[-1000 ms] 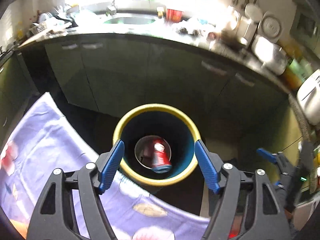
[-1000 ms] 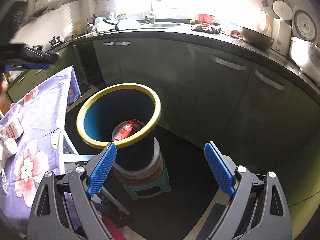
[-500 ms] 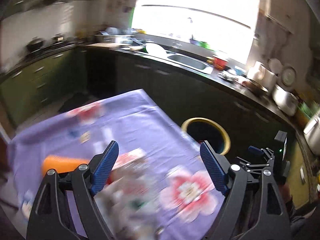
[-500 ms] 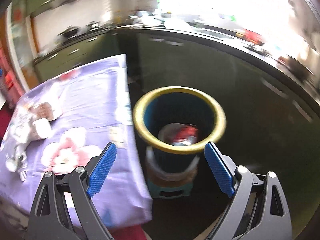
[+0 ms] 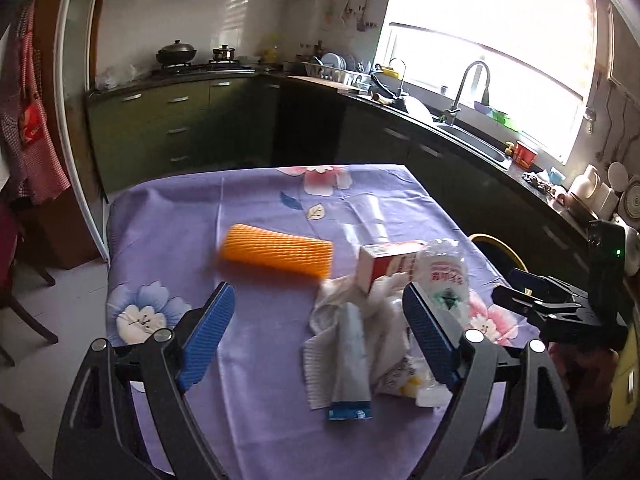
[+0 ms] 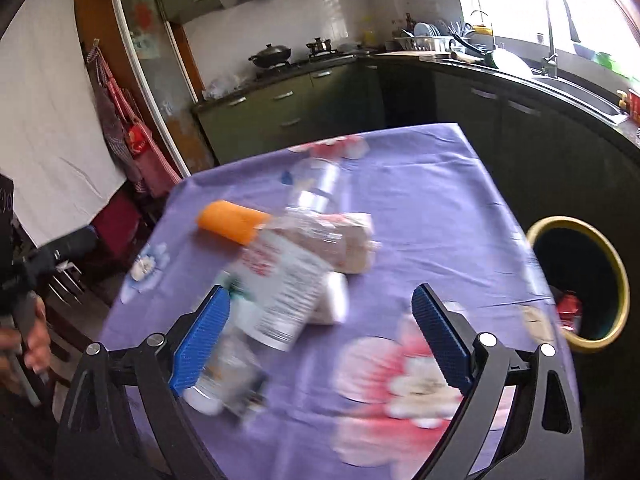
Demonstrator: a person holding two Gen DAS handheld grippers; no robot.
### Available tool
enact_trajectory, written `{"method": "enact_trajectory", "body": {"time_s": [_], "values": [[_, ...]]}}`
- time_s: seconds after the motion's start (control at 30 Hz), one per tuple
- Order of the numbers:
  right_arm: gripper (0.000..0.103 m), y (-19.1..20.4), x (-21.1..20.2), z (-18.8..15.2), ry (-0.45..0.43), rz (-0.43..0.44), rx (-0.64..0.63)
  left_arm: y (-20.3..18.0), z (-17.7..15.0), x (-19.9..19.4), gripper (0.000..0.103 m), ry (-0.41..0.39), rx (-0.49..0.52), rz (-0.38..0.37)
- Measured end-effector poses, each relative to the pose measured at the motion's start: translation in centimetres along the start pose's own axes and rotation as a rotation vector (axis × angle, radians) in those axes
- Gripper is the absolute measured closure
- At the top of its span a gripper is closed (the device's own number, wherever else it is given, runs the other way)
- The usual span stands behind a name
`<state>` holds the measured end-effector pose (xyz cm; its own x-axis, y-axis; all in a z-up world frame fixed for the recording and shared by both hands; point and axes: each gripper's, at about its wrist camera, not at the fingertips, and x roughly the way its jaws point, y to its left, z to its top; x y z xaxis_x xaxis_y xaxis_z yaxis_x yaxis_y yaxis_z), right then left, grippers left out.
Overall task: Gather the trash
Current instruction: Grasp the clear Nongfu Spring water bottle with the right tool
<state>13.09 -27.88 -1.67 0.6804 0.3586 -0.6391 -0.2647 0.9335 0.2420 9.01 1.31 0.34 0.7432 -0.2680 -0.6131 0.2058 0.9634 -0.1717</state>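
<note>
Ribbed orange foam sleeve [image 5: 276, 255], crumpled white cloth [image 5: 352, 332], purple floral tablecloth [image 5: 192, 240]

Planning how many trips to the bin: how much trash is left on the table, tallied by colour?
Orange: 1, foam net sleeve
Red-and-white: 1, carton
Clear: 2, plastic bottle, printed bag
White: 1, crumpled cloth
Blue-ended: 1, tube
Total: 6

- The carton [image 6: 280, 284] and bottle [image 6: 224, 376] at the right wrist view's seven o'clock are motion-blurred; labels unreadable.
- The red can [image 6: 570, 308] is partly hidden behind the bin [image 6: 618, 280] rim.
- The left wrist view shows only an arc of that rim, at three o'clock.
</note>
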Motion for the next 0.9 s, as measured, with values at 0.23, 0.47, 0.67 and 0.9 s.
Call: {"method": "enact_trajectory", "body": {"time_s": [0.23,0.47,0.67,0.9], "values": [[0.011,2.3,3.1,-0.5,0.049,0.015,0.146,1.7,-0.8,-0.7,0.021,-0.025,0.01,-0.01],[0.011,3.3,5.1,-1.2,0.095,-0.033,0.142,3.0,-1.5,-0.7,0.021,-0.028,0.005,-0.028],[0.027,3.5,6.0,-1.9,0.12,-0.038,0.166,3.8,-2.3,-0.8,0.021,-0.017,0.0,-0.033],[0.031,3.3,5.0,-2.1,0.111,-0.014,0.173,4.0,-2.7,-0.8,0.021,-0.009,-0.005,-0.032]]}}
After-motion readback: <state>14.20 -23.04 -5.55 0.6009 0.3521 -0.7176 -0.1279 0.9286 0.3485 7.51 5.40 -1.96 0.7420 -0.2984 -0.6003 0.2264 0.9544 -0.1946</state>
